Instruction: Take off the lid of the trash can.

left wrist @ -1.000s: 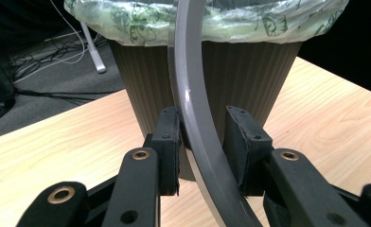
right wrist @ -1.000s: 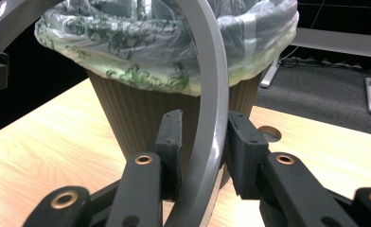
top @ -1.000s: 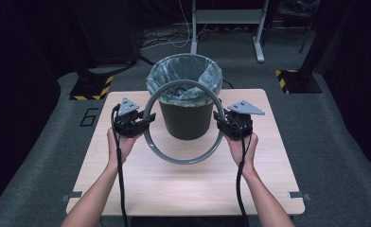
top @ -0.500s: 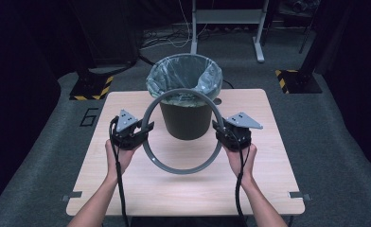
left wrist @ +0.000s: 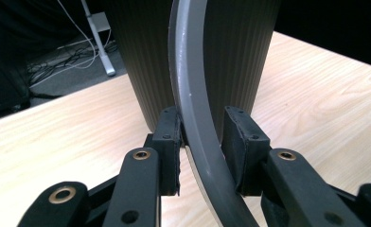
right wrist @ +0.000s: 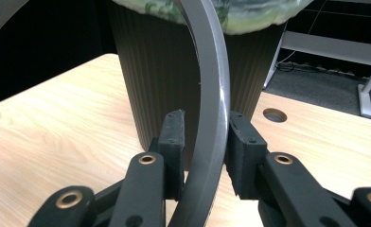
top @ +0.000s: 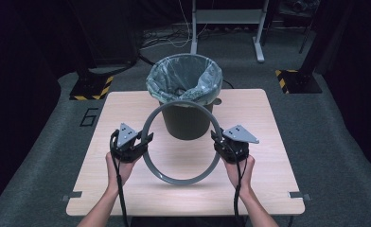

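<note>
A grey plastic ring hangs tilted above the wooden table, just in front of a dark ribbed waste bin lined with a clear bag. My left gripper is shut on the ring's left side and my right gripper on its right side. In the left gripper view the ring runs up between the pads of the left gripper, with the bin close behind. The right gripper view has the ring clamped in the right gripper before the bin.
The bin stands at the table's far middle. A round cable hole lies in the tabletop beside it. Beyond the table are a desk frame and two stand bases with hazard stripes on grey carpet.
Both hands have drawn the ring back toward the person and lowered it, from the bin's rim height down to the front of the bin. The grips on it look the same.
</note>
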{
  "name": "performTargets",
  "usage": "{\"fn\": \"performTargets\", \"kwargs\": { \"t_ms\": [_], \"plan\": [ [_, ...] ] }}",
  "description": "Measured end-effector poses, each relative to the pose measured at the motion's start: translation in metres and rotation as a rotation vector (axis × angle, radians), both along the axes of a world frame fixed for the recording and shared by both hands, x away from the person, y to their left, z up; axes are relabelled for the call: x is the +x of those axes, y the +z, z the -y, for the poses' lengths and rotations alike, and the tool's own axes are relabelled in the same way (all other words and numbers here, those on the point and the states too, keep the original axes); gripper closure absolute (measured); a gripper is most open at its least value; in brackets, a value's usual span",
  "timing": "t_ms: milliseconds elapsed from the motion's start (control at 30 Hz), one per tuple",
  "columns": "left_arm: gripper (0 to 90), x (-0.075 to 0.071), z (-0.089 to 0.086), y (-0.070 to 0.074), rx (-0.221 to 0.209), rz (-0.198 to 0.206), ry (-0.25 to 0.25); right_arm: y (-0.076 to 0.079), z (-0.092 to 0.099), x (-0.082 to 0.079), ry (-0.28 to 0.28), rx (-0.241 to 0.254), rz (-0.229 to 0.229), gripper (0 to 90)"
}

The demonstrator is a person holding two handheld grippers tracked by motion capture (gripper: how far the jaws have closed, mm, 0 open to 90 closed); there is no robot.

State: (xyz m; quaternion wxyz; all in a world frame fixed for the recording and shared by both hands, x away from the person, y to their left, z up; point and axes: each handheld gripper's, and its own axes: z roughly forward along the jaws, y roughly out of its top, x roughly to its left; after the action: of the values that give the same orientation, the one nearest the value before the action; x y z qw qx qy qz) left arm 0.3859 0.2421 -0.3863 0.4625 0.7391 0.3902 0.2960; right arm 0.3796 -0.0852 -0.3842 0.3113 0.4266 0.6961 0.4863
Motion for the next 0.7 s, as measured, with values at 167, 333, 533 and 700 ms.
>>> {"fn": "performTargets", "kwargs": {
  "t_ms": [167,333,533,700],
  "plan": [
    [68.6,-0.001,-0.002,-0.012,-0.005,-0.014,0.009,-0.011,-0.001,-0.002,-0.004,-0.015,-0.012,72.1],
    [69.4,0.002,-0.004,-0.029,0.001,-0.047,0.02,-0.025,-0.004,0.001,0.0,-0.031,-0.048,71.7],
    [70.8,0.012,-0.007,-0.052,-0.024,-0.108,0.023,-0.047,-0.005,0.008,-0.006,-0.03,-0.098,73.3],
    [70.8,0.018,-0.005,-0.064,-0.015,-0.158,0.012,-0.059,-0.001,0.016,-0.006,-0.004,-0.16,72.7]
  ]
}}
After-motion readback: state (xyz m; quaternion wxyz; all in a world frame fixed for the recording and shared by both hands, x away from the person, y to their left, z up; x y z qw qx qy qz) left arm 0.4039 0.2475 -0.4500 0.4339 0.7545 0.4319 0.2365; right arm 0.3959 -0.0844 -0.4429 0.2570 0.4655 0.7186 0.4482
